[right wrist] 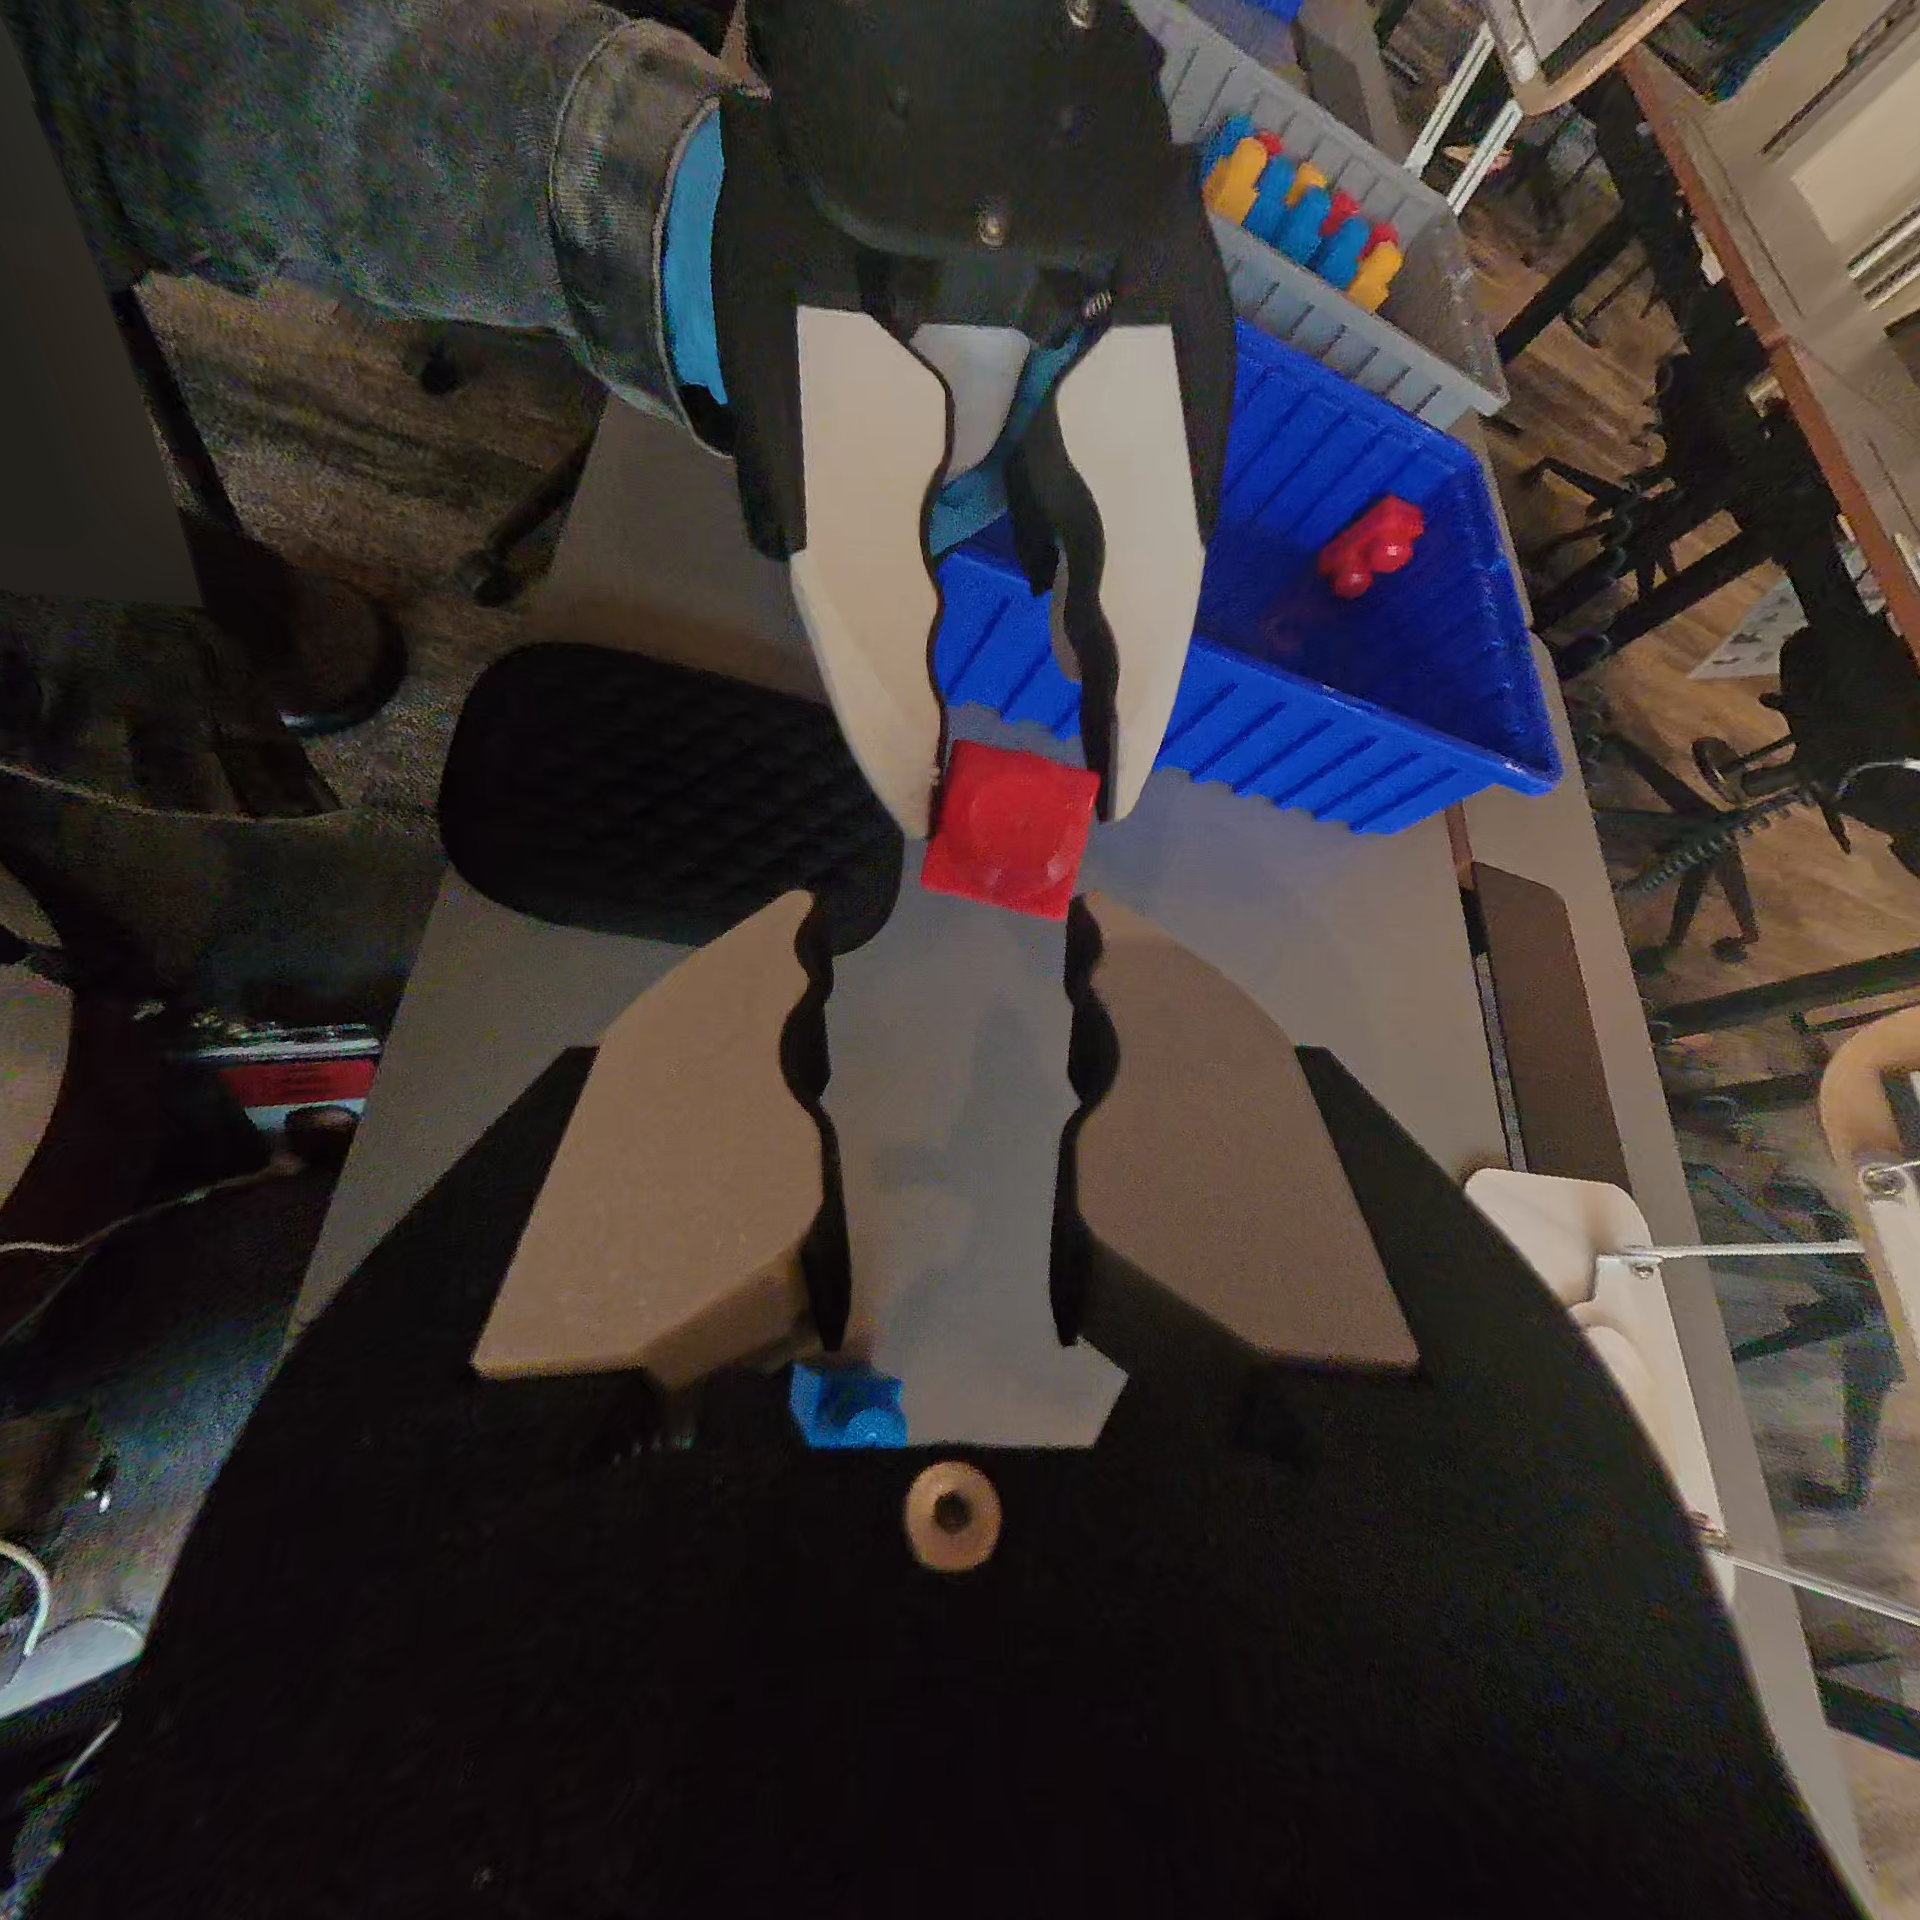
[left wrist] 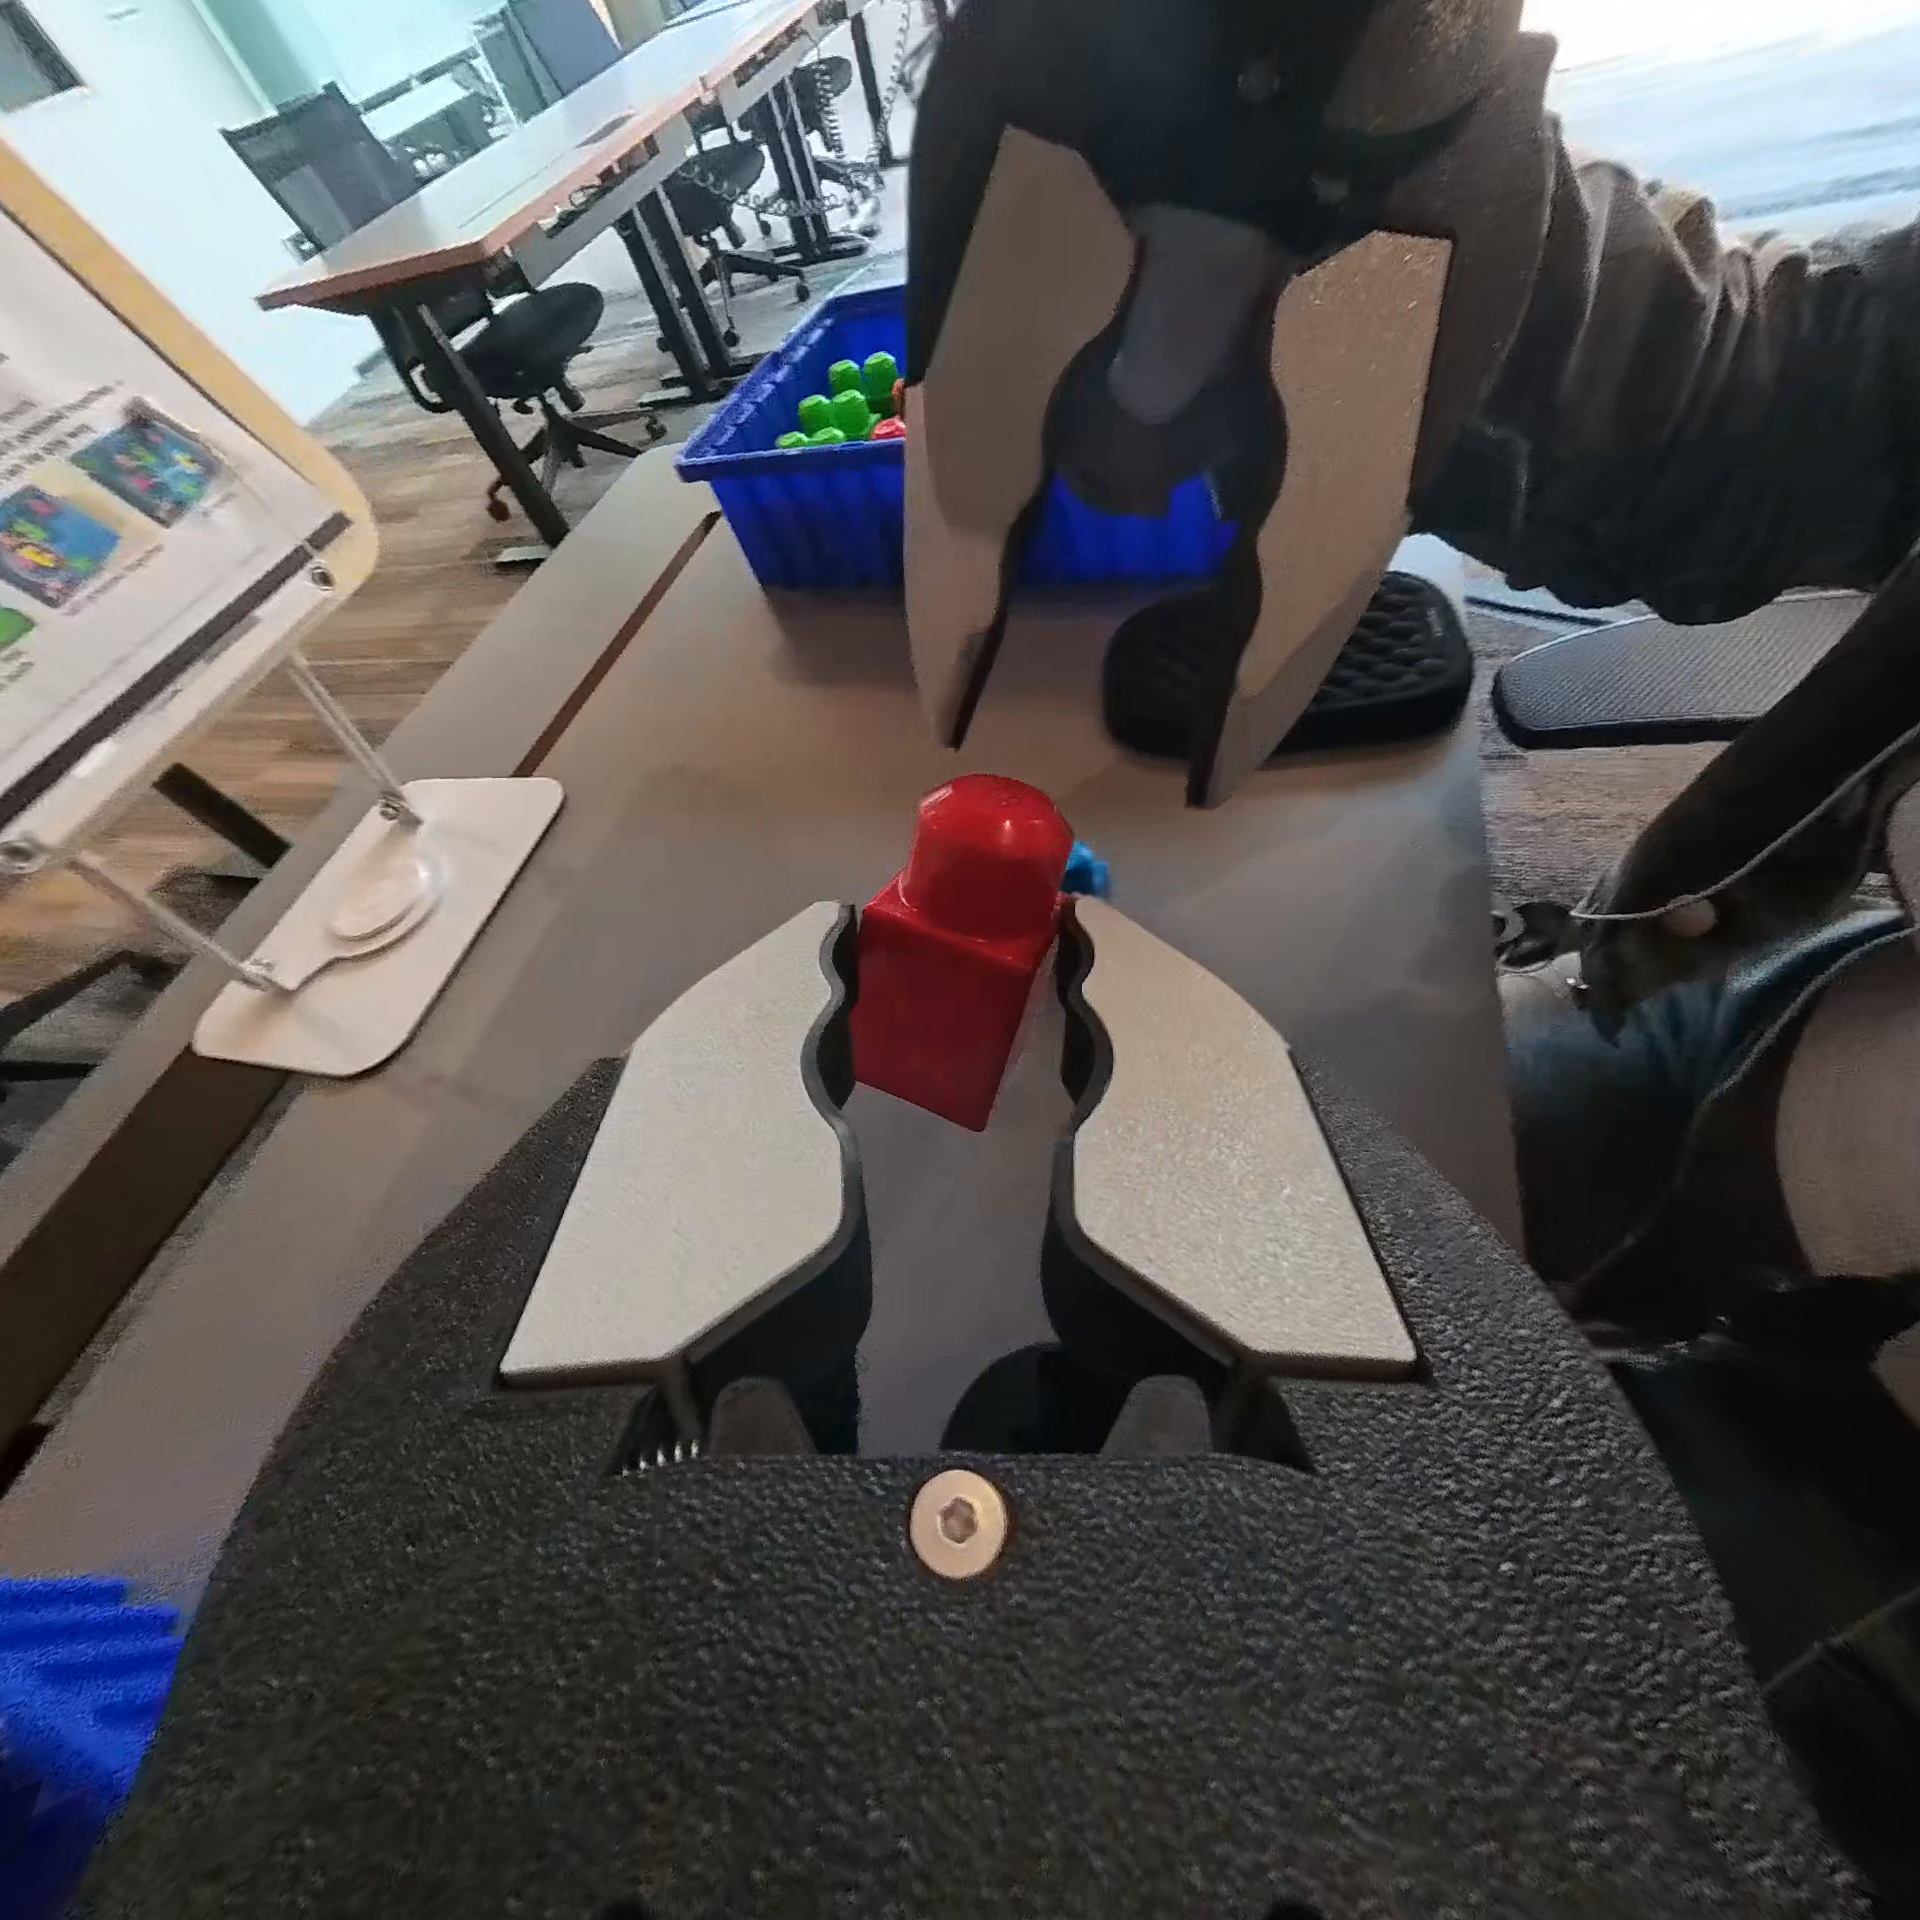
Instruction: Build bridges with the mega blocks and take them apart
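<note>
My left gripper (left wrist: pixel 956 925) is shut on a red one-stud block (left wrist: pixel 961 997), gripped by its sides and slightly tilted over the grey table (left wrist: pixel 727 769). I cannot tell whether it touches the table. A small blue block (left wrist: pixel 1091 868) lies just behind it. My right gripper (left wrist: pixel 1081 764) hangs open and empty, pointing down beyond the red block. In the right wrist view, my right gripper (right wrist: pixel 945 925) is open, the left gripper (right wrist: pixel 1013 805) holds the red block (right wrist: pixel 1008 842) just past its tips, and the blue block (right wrist: pixel 847 1403) lies near its base.
A blue bin (left wrist: pixel 831 509) with green blocks (left wrist: pixel 842 405) stands at the far table end. Another blue bin (right wrist: pixel 1351 748) holds a red block (right wrist: pixel 1371 545); a grey bin (right wrist: pixel 1351 343) of blocks lies behind. A black mesh pad (left wrist: pixel 1351 665) and sign stand (left wrist: pixel 384 914) flank the table. My two grippers' fingertips are within a few centimetres of each other.
</note>
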